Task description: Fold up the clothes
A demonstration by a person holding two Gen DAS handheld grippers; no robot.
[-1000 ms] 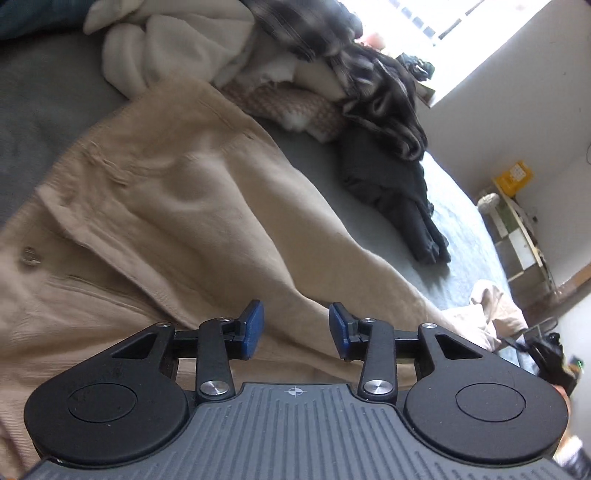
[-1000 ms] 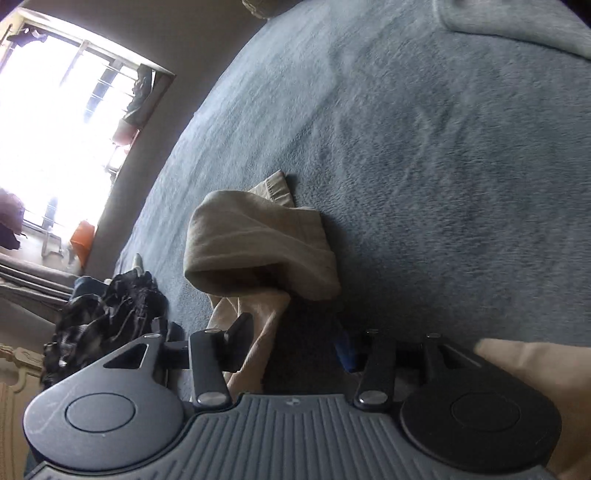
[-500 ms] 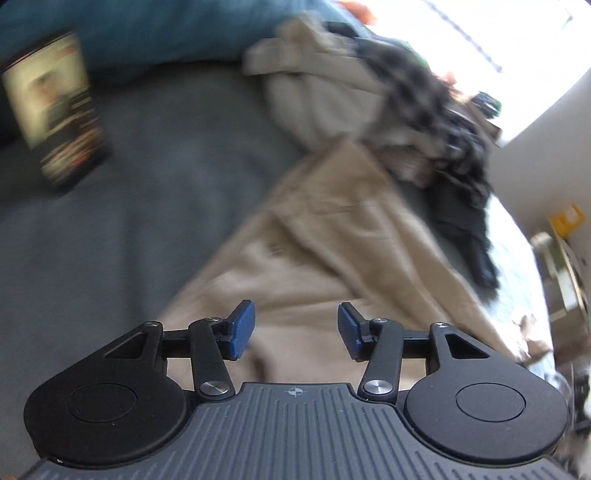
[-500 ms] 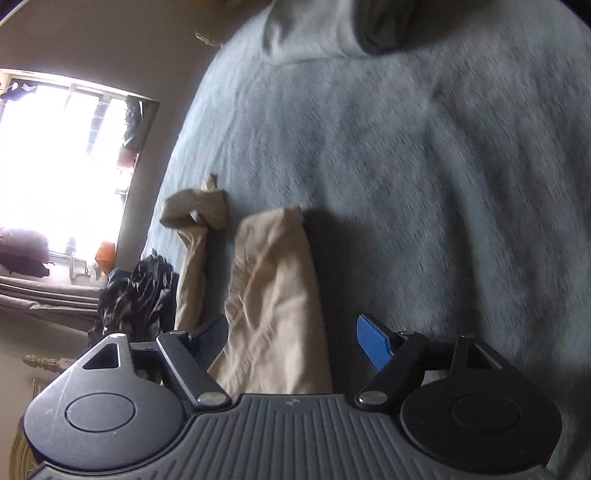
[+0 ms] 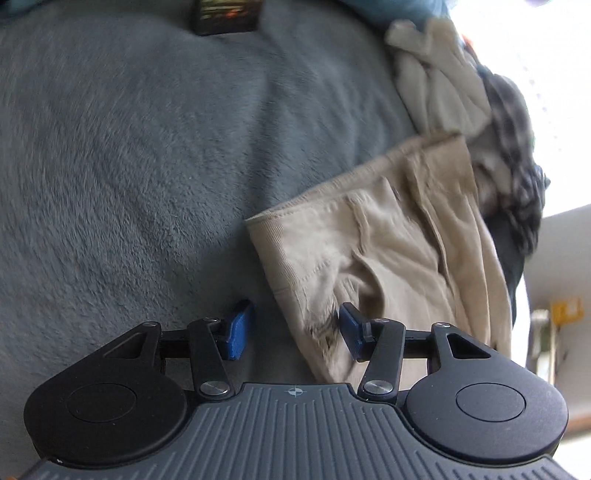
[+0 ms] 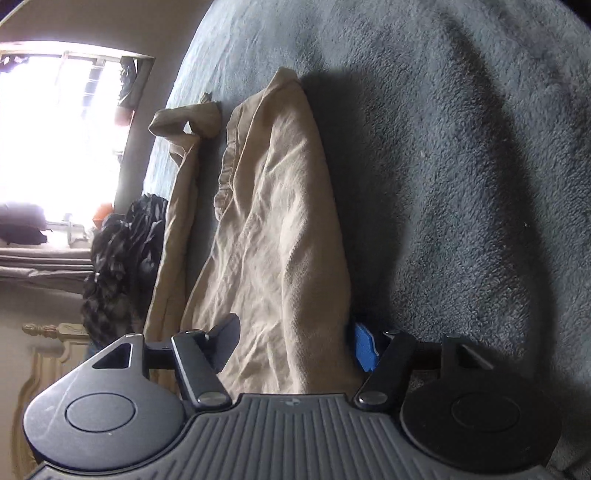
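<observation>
Beige corduroy trousers (image 5: 388, 236) lie on the grey-blue blanket (image 5: 129, 166). In the left wrist view their waistband corner reaches between the pads of my left gripper (image 5: 291, 330), which is open just above it. In the right wrist view a trouser leg (image 6: 273, 236) runs away from me toward its hem, with the second leg (image 6: 181, 192) to its left. My right gripper (image 6: 295, 343) is open with the leg fabric lying between its jaws.
A pile of cream, plaid and dark clothes (image 5: 480, 110) lies beyond the trousers. A dark book-like object (image 5: 225, 14) sits at the far edge. A dark patterned garment (image 6: 122, 258) lies left of the legs, near a bright window (image 6: 55, 129).
My left gripper swung left from over the trouser seat to the waistband corner and opened wider. My right gripper moved down the leg and opened wider; the leg now lies straight between its jaws.
</observation>
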